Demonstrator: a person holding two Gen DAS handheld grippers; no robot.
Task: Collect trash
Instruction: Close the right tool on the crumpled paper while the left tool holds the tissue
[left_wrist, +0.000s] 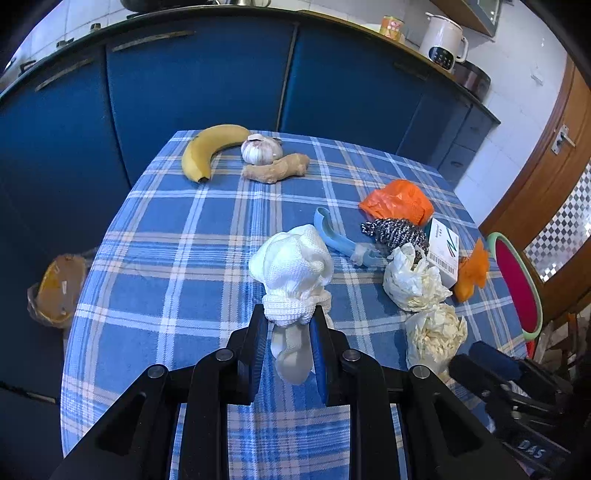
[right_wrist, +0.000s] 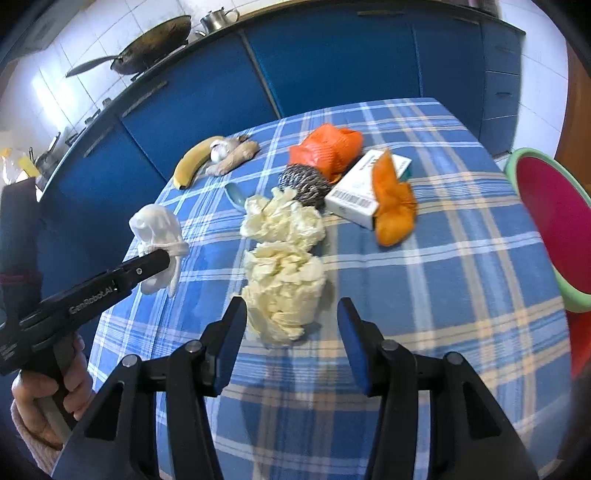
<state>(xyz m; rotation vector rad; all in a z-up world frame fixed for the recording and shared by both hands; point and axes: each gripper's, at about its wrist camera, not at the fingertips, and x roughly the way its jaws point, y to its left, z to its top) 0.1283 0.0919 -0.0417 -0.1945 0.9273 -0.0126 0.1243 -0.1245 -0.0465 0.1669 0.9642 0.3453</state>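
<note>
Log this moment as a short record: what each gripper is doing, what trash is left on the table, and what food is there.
left gripper: shut on a white knitted cloth bundle, lifted above the blue plaid tablecloth
right gripper: open, fingers either side of the near crumpled cream plastic wad
trash left: second cream wad, steel scouring pad, orange plastic bag, white carton
food: yellow banana, garlic bulb, ginger root

The blue scoop is mostly hidden behind crumpled cream paper; the box's print is unreadable; the pink bowl is cut off by the edge.
</note>
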